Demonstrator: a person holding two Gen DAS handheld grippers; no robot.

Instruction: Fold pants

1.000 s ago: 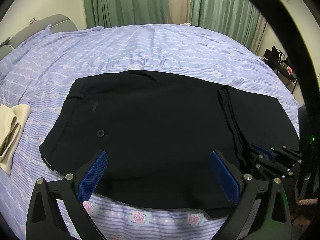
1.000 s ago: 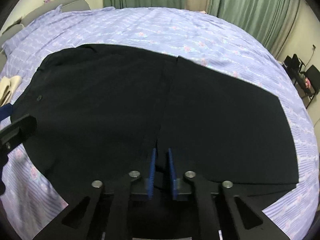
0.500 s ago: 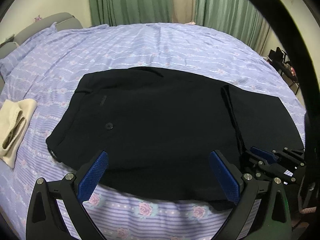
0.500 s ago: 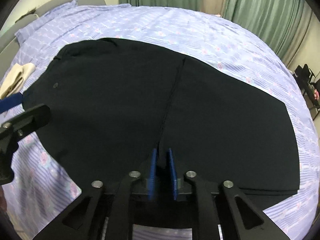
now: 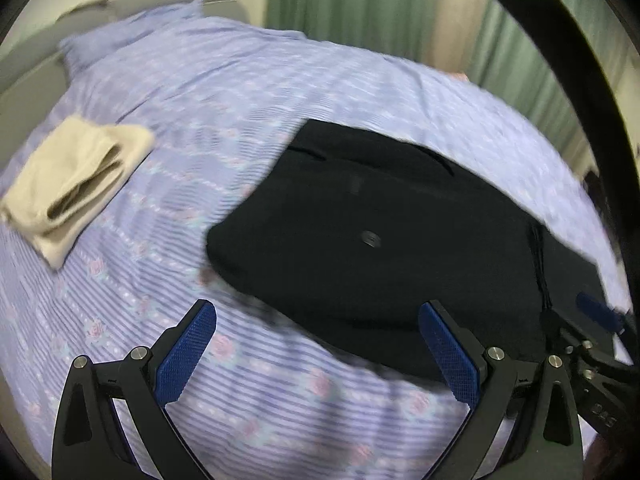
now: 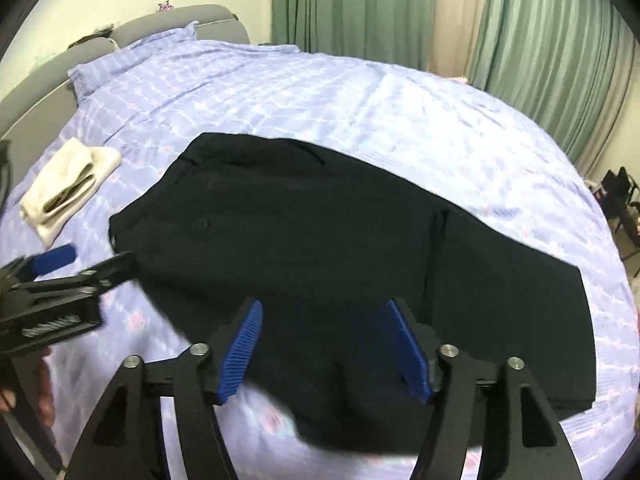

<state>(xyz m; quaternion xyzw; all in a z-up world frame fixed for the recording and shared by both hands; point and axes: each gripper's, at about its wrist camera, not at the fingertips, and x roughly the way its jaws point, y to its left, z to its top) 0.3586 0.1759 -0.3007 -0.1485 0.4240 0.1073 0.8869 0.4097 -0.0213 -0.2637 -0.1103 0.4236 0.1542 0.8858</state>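
Black pants point(image 5: 384, 248) lie folded on a lilac floral bed point(image 5: 280, 92), beyond the left hand-held gripper's point(image 5: 316, 354) spread blue pads point(image 5: 186, 354).

Motion blur smears the black pants point(image 5: 380, 248) and striped bedsheet point(image 5: 224, 88) in the left wrist view.

Black pants point(image 6: 320, 248) folded flat on bed

the left gripper point(image 5: 316, 354) is showing matte black, arched finger arms, silver screw heads glinting along them, and bright blue pads point(image 5: 186, 354) with a fine diamond knurl. the right gripper point(image 6: 326, 348) is wearing the same black frame and silver screws, its blue pads point(image 6: 240, 348) looking ribbed. bare skin is peeking in at the left edge.
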